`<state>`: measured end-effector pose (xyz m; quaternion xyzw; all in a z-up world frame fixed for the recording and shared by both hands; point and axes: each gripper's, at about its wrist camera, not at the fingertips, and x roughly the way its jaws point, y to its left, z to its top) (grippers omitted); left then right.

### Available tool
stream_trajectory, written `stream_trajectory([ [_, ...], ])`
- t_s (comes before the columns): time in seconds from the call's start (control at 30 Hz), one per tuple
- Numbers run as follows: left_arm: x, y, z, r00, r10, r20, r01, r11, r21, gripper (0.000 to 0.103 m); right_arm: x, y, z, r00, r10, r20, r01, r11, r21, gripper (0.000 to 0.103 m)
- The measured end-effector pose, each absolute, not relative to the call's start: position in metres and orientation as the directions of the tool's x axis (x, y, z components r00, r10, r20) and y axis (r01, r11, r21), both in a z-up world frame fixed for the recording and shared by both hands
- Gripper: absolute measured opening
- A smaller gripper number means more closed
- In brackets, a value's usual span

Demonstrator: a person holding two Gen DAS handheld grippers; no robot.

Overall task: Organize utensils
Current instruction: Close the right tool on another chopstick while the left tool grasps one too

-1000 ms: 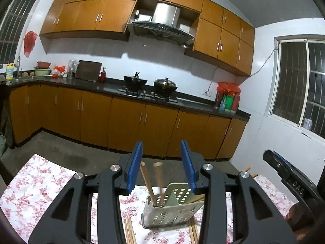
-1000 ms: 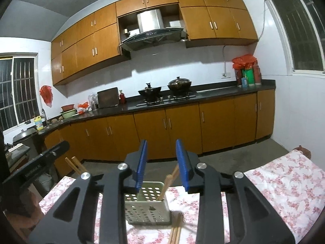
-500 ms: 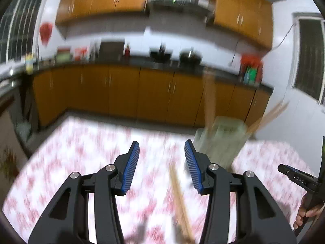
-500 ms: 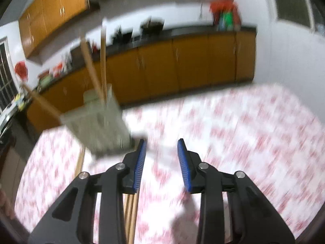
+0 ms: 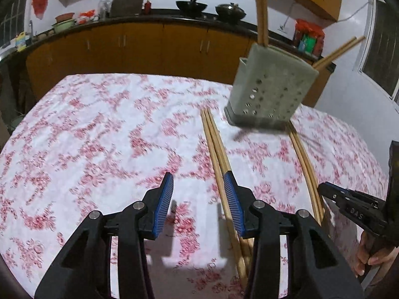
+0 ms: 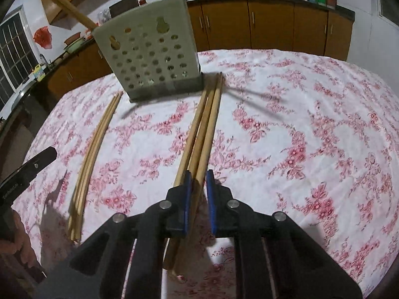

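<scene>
A pale green perforated utensil holder (image 5: pixel 270 92) stands on the floral tablecloth with chopsticks sticking out of it; it also shows in the right wrist view (image 6: pixel 152 54). Two bundles of wooden chopsticks lie on the cloth. My left gripper (image 5: pixel 198 189) is open just above the cloth, with one bundle (image 5: pixel 219 154) beside its right finger. My right gripper (image 6: pixel 198 182) has its jaws closed around the near end of a chopstick bundle (image 6: pixel 205 124) that lies on the cloth. The other bundle (image 6: pixel 96 139) lies to its left.
The table (image 5: pixel 87 129) is covered by a white cloth with red flowers. Behind it run orange kitchen cabinets (image 5: pixel 139 47) with a dark counter, pots and a stove. The other gripper shows at the right edge of the left wrist view (image 5: pixel 359 211).
Both grippers have tilted down from looking at the cabinets to just above the cloth. The right gripper has narrowed around a chopstick bundle. The left stays open.
</scene>
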<state>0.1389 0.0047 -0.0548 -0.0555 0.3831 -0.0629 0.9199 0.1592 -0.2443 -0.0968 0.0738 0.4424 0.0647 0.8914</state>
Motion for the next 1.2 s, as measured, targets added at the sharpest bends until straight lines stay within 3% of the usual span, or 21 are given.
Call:
stream_trajectory([
  [0.47, 0.137, -0.016, -0.077, 0.632, -0.201, -0.749, 0.127, 0.979, -0.157, 0.032, 0.163, -0.268, -0.098, 0.620, 0.089, -0.779, 0.045, 0.988, 0.148, 0.008],
  [0.9, 0.140, -0.027, -0.086, 0.608, -0.139, -0.782, 0.126, 0.989, -0.078, 0.025, 0.160, -0.269, -0.099, 0.619, 0.069, -0.783, 0.051, 0.990, 0.128, 0.009],
  [0.97, 0.141, -0.028, -0.086, 0.610, -0.132, -0.781, 0.125, 0.990, -0.070, 0.024, 0.159, -0.267, -0.099, 0.620, 0.077, -0.781, 0.040, 0.991, 0.129, 0.012],
  [1.1, 0.147, -0.026, -0.087, 0.613, -0.124, -0.780, 0.121, 0.991, -0.063, 0.010, 0.158, -0.259, -0.099, 0.625, 0.071, -0.778, 0.016, 0.994, 0.104, 0.012],
  [1.2, 0.154, -0.018, -0.086, 0.610, -0.123, -0.783, 0.113, 0.991, -0.067, 0.008, 0.160, -0.256, -0.099, 0.626, 0.064, -0.777, 0.007, 0.996, 0.088, 0.010],
])
